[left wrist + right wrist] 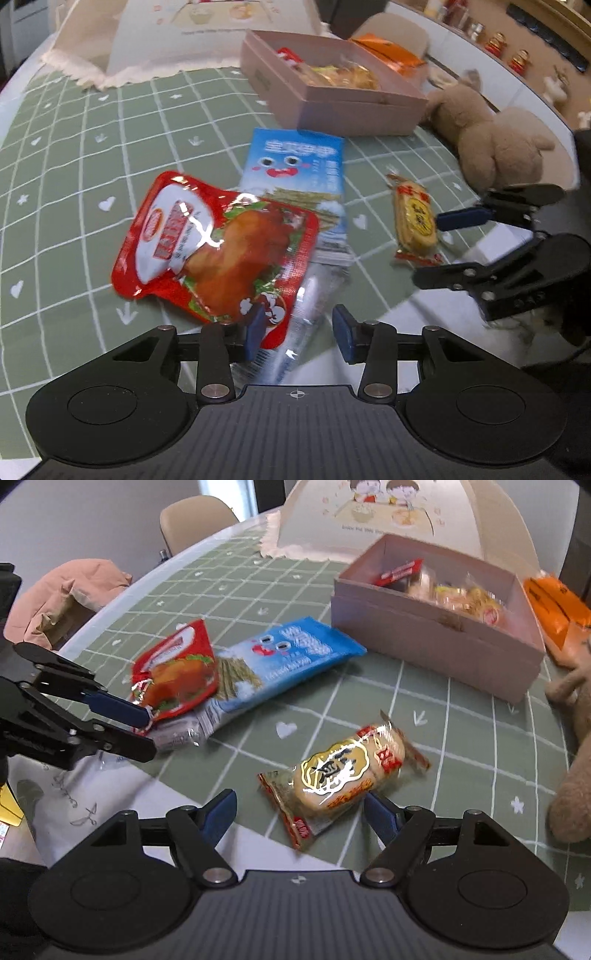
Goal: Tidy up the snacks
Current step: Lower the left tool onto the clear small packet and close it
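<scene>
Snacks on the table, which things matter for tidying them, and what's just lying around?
Part of the job:
red chicken pouch
blue snack packet
rice cracker pack
pink box, already holding snacks
orange packet

Just lying about:
plush toy
food cover
pink jacket

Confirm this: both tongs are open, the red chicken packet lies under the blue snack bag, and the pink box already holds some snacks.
One detail is wrong: the red chicken packet lies on top of the blue snack bag, not under it, as the left wrist view shows. The rest stands: left tongs and right tongs are open, and the pink box holds snacks.
</scene>
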Motion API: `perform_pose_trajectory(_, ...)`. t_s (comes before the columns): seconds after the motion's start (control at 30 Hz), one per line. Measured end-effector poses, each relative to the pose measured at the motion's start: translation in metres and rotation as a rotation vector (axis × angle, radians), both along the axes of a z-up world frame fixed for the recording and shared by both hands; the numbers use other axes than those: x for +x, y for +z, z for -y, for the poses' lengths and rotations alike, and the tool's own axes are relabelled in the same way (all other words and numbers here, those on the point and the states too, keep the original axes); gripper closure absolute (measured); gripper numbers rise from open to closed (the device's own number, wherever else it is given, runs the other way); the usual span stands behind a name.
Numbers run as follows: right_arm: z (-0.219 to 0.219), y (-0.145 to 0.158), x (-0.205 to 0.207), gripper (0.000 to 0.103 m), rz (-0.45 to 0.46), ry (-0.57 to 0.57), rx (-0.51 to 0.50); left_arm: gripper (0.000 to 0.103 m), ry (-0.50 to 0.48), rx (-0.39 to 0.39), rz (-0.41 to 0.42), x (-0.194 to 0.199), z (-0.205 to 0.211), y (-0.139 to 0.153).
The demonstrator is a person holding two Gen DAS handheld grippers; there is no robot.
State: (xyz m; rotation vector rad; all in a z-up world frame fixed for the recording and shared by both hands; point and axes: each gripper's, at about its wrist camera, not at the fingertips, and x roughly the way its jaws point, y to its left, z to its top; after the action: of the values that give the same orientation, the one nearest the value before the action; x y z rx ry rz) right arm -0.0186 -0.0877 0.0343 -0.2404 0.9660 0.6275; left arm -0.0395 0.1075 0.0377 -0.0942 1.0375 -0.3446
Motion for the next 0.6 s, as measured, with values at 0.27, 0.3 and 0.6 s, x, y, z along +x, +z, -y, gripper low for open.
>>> perform_pose_trajectory(0.27,-0.03,0.024,-0.004,0.025,0.097,0.063,0.003,0.07,0.347,-0.094,0.016,0.016,-0.061,-0.004)
perform_pose_trajectory(0.3,-0.035,0.025,-0.005,0.025,0.097,0.082,0.005,0.07,0.346,-0.099,0.023,0.014,-0.061,0.0)
perform_pose_trajectory(0.6,-0.036,0.023,-0.008,0.025,0.11,0.102,-0.055,0.059,0.013,0.047,0.039,0.002,0.01,-0.002)
